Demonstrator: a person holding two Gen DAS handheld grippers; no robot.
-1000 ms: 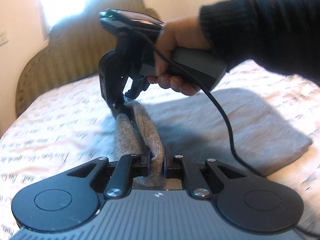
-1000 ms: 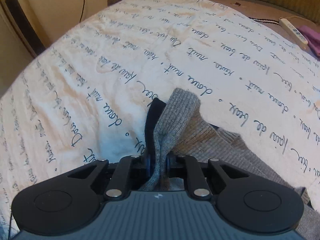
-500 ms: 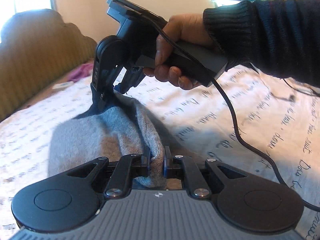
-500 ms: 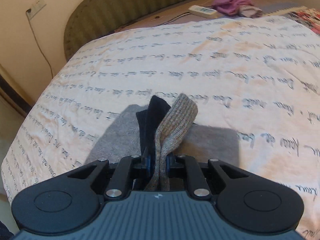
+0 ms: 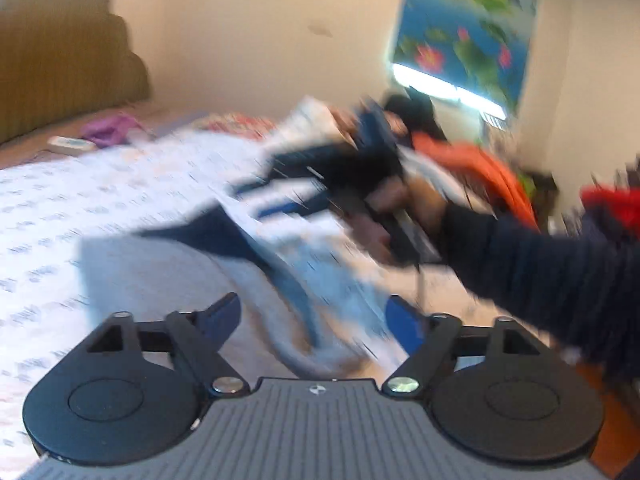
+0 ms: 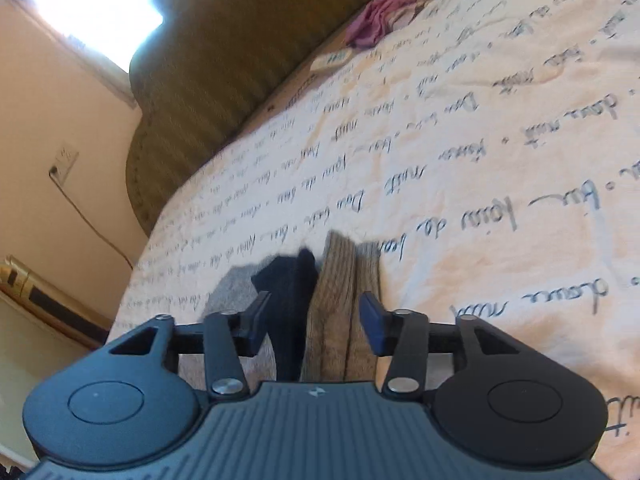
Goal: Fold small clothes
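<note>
On the bed, a white bedspread [image 6: 460,168] printed with lines of dark handwriting fills most of both views. Between the 2 fingers of the right gripper [image 6: 316,318] stands a bunched grey knit garment [image 6: 344,304], its ribbed folds rising upright from the gripper body, with a dark piece of fabric [image 6: 292,300] just beside it on the left. The right jaws are spread apart, and neither blue pad presses the knit; whether the cloth brushes the right-hand pad cannot be told. A flatter, paler part of the grey garment lies on the bedspread to the left of the dark piece.

From the left wrist view, the left gripper [image 5: 316,322] also has its jaws wide apart, nothing clamped between them. Ahead of it the picture is heavily blurred: pale grey cloth [image 5: 160,280] lies on the bedspread, and a smeared white and blue shape crosses the middle. Beyond that, the person's right hand [image 5: 404,204], in a dark ribbed sleeve [image 5: 540,272], holds the black body of the other gripper above the bed; its details are too blurred to read.

Behind the bed stands an olive ribbed headboard [image 6: 240,40]. Near it, at the bed's far edge, lie a crumpled purple cloth [image 6: 370,26] and a white remote control [image 6: 332,58]. A wall socket [image 6: 64,160] with a cable hanging from it sits on the beige wall, and a blue flowered picture [image 5: 464,28] hangs on the opposite wall, with orange fabric [image 5: 488,172] below it
</note>
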